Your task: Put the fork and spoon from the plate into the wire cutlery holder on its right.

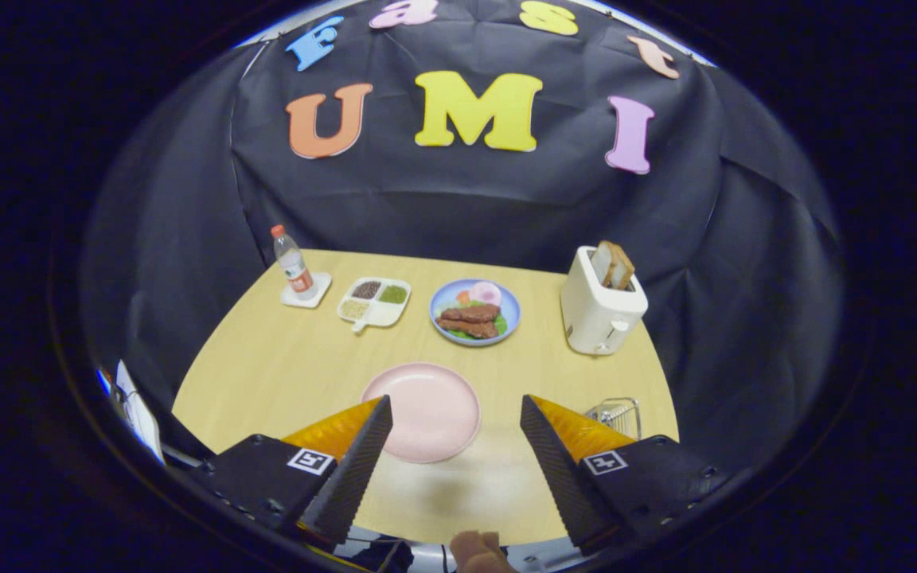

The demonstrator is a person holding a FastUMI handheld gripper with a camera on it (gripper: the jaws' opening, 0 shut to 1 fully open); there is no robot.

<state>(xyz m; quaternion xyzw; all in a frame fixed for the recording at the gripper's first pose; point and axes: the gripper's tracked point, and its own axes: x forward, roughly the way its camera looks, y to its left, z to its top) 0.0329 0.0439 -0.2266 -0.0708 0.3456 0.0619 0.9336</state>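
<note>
A pink plate lies on the wooden table, just ahead of and partly between my fingers; its surface looks bare. The wire cutlery holder stands to the plate's right, partly hidden behind my right finger; what it holds I cannot tell. My gripper hovers above the near side of the table, open wide with nothing between its fingers.
Beyond the pink plate sits a blue plate of food. A white toaster with bread stands at the back right. A divided dish and a water bottle on a coaster are at the back left. Part of a hand shows below the fingers.
</note>
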